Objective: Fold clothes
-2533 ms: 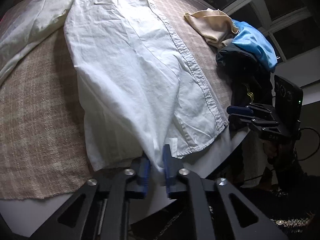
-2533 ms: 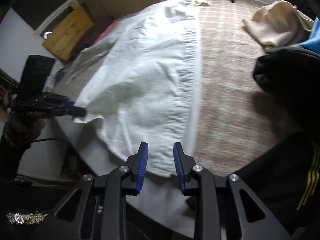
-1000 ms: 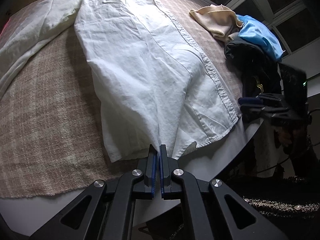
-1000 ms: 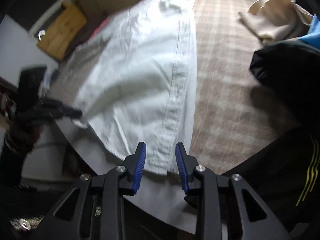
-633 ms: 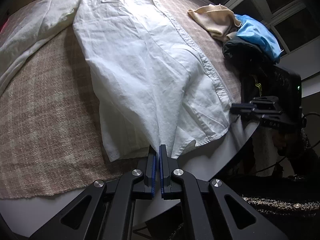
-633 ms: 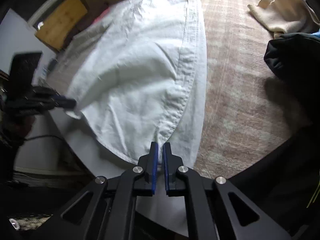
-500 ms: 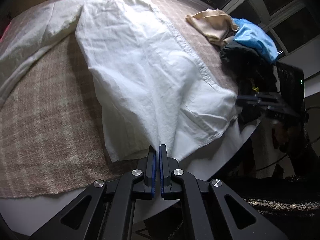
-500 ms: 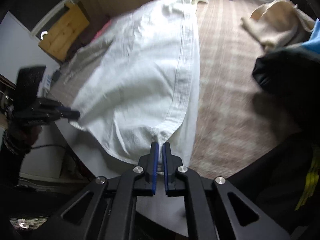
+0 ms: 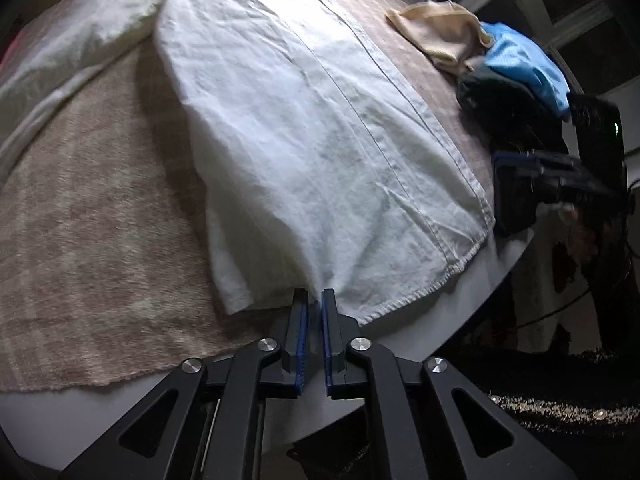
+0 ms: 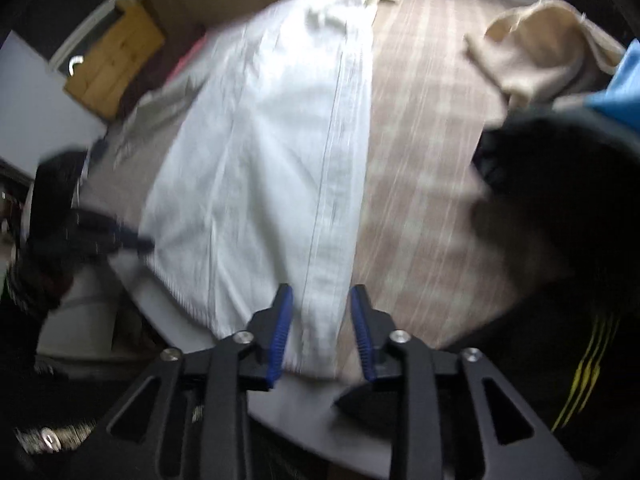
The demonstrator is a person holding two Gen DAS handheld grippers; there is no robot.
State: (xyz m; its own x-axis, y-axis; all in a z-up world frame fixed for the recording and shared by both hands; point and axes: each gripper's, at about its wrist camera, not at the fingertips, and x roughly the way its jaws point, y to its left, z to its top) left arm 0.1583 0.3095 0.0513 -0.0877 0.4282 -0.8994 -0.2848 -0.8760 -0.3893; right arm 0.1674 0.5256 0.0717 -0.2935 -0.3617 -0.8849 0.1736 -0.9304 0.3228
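- A round white table (image 9: 472, 312) carries a pink plaid cloth (image 9: 92, 240).
- The white shirt (image 9: 304, 128) lies flat on it, hem at the near edge.
- Left gripper (image 9: 315, 300): its jaws have just parted slightly off the hem.
- Right gripper (image 10: 321, 300): its jaws have just spread, straddling the button placket.
- Beige, blue and black garments (image 9: 504, 64) are heaped at the right.

Bystanders around the plaid tablecloth

A pinkish plaid tablecloth (image 9: 100, 200) covers most of a round white table (image 9: 36, 420), whose bare rim shows beyond the cloth's near edge. Past the cloth's left side, in the right wrist view, stands a light wooden cabinet (image 10: 114, 62) on the floor beside a pale wall (image 10: 32, 120). Beyond the far right of the cloth, dark window panes in white frames (image 9: 560, 4) fill the corner.
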